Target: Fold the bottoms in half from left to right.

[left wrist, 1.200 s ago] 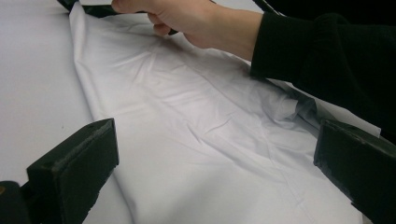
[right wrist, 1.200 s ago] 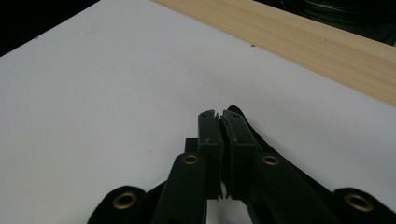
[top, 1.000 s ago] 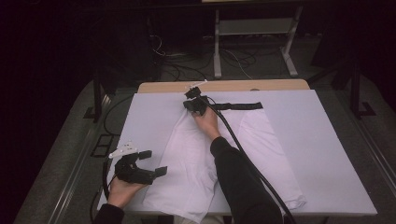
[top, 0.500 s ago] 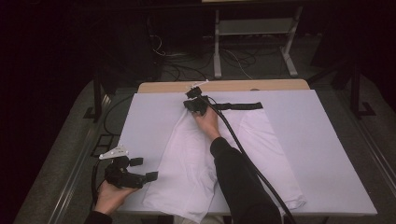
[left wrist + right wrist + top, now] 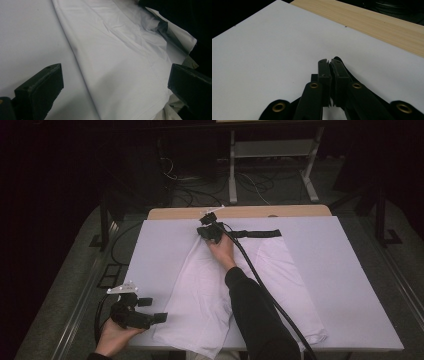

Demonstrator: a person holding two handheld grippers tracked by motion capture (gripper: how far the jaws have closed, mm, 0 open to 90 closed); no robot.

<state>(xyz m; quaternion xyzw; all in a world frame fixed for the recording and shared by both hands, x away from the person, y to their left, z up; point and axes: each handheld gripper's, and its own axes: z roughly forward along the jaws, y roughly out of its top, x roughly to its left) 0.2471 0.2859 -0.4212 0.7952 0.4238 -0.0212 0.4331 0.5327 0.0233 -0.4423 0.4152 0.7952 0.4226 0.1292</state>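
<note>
A white garment (image 5: pixel 210 285) with a black waistband (image 5: pixel 257 233) lies flat on the white table cover (image 5: pixel 340 270). My right gripper (image 5: pixel 207 231) rests at the waistband's left end. In the right gripper view its jaws are pressed together (image 5: pixel 329 62), with a dark tab of the band at their tips. My left gripper (image 5: pixel 154 310) is held at the table's near left corner, just left of the garment's lower hem. It stands open. The left gripper view looks between its wide jaws (image 5: pixel 112 85) onto the garment's folded edge (image 5: pixel 120 62), with nothing gripped.
A strip of bare wooden tabletop (image 5: pixel 280 211) runs along the far edge. Beyond it the floor holds cables and a white metal frame (image 5: pixel 270 165). The right gripper's cable (image 5: pixel 265 290) trails over the garment along the person's dark sleeve (image 5: pixel 250 310).
The left hand has drawn its open gripper back toward the near left corner, off the garment's edge. The right gripper has stayed at the waistband.
</note>
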